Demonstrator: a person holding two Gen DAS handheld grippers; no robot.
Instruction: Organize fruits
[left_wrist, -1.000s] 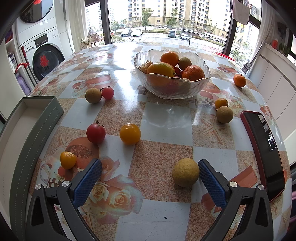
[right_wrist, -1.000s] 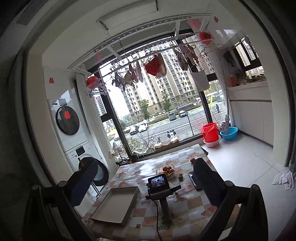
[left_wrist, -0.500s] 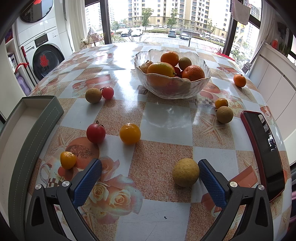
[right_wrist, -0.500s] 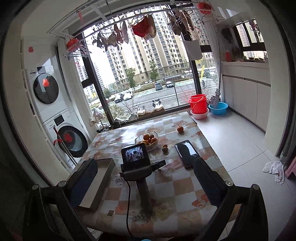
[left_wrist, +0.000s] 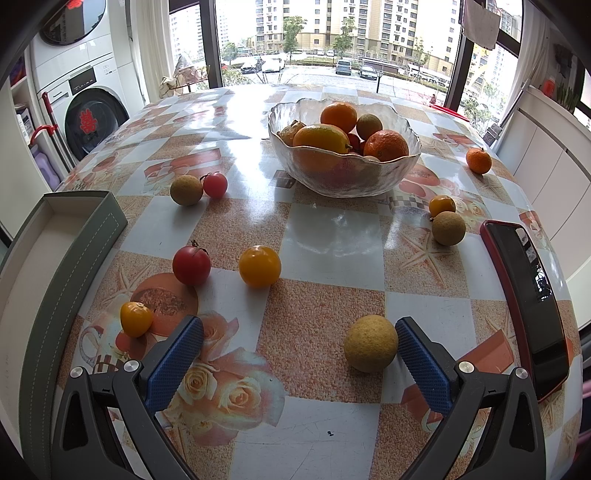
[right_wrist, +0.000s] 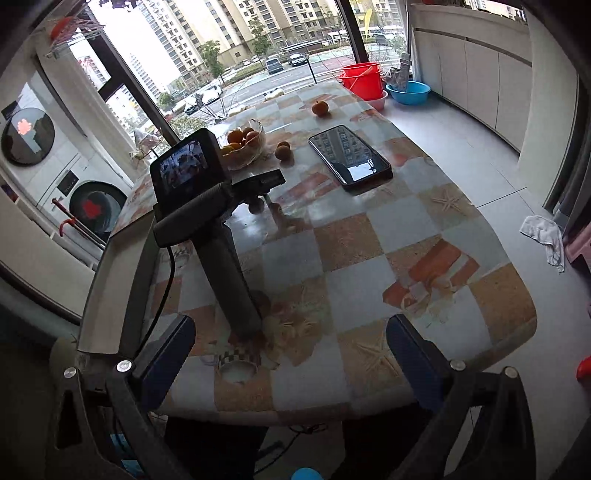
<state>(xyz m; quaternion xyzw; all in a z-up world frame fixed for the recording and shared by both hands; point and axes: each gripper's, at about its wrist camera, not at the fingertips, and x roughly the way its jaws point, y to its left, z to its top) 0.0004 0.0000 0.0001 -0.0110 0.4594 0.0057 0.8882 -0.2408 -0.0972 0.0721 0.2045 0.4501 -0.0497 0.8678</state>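
Note:
A glass bowl (left_wrist: 406, 162) full of oranges and other fruit stands mid-table in the left wrist view. Loose fruit lies around it: a tan round fruit (left_wrist: 370, 343) just inside my left gripper's right finger, a yellow tomato (left_wrist: 259, 266), a red tomato (left_wrist: 191, 264), a small orange tomato (left_wrist: 136, 319), and more farther off. My left gripper (left_wrist: 299, 328) rests low over the table, open and empty. My right gripper (right_wrist: 290, 330) is open and empty above the table's near edge. The right wrist view shows the bowl (right_wrist: 243, 147) far off, behind the other gripper's handle (right_wrist: 225, 258).
A grey-green tray (left_wrist: 33, 295) lies at the table's left edge. A phone in a red case (left_wrist: 528, 295) lies at the right edge. A mandarin (left_wrist: 478, 160) sits far right. Washing machines stand left; red buckets (right_wrist: 364, 79) are on the floor.
The right gripper has dropped and come in close to the table's near edge, tilting down. The left gripper and the fruit have not moved.

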